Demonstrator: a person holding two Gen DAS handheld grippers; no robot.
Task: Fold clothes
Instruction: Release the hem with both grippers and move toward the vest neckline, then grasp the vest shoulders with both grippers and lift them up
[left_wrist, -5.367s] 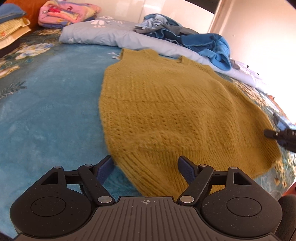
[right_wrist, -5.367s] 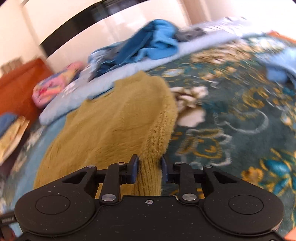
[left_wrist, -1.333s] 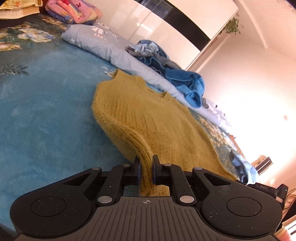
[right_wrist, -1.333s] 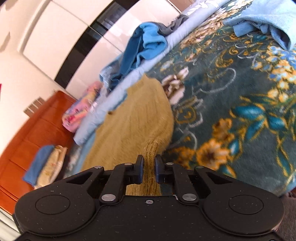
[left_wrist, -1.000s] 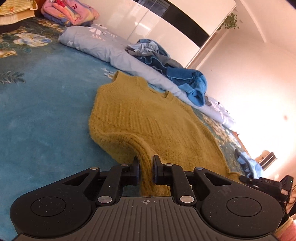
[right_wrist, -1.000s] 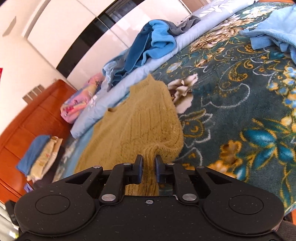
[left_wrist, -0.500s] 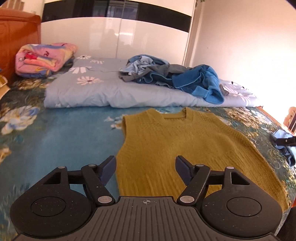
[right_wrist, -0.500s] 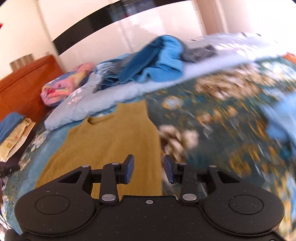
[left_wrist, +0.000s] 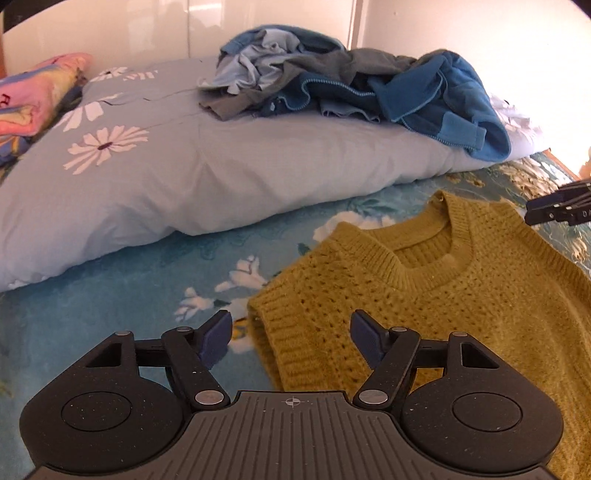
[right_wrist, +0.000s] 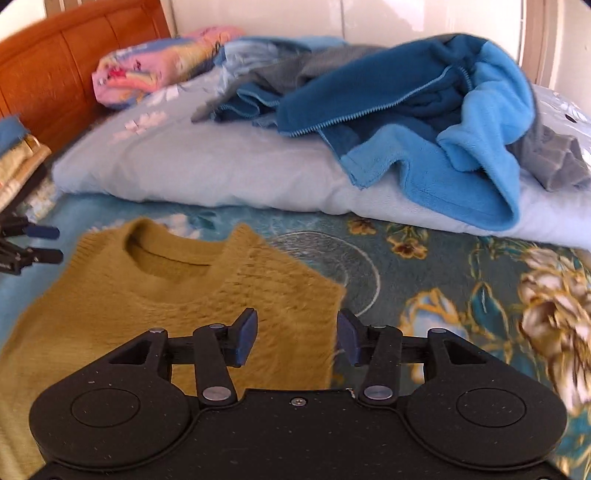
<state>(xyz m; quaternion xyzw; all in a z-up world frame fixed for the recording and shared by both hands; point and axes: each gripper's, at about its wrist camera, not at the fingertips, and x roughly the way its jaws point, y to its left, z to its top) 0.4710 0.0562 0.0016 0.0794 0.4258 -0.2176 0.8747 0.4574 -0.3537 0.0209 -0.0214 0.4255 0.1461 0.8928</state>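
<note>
A mustard-yellow knitted vest (left_wrist: 436, 295) lies flat on the blue floral bedspread, its neckline toward the pillows. My left gripper (left_wrist: 291, 338) is open just over the vest's left shoulder corner. The vest also shows in the right wrist view (right_wrist: 147, 295). My right gripper (right_wrist: 297, 336) is open over the vest's right shoulder corner. The right gripper's tips show at the right edge of the left wrist view (left_wrist: 561, 208). The left gripper's tips show at the left edge of the right wrist view (right_wrist: 29, 243).
A long pale-blue pillow with daisies (left_wrist: 147, 170) lies across the bed just beyond the vest. A heap of blue and grey clothes (left_wrist: 351, 85) lies on it. Folded pink bedding (right_wrist: 155, 70) and a wooden headboard (right_wrist: 55, 66) are at the far left.
Both grippers held the vest's hem lifted, then opened and let it go. They have since moved forward to the shoulder end, close over the vest's two shoulder corners.
</note>
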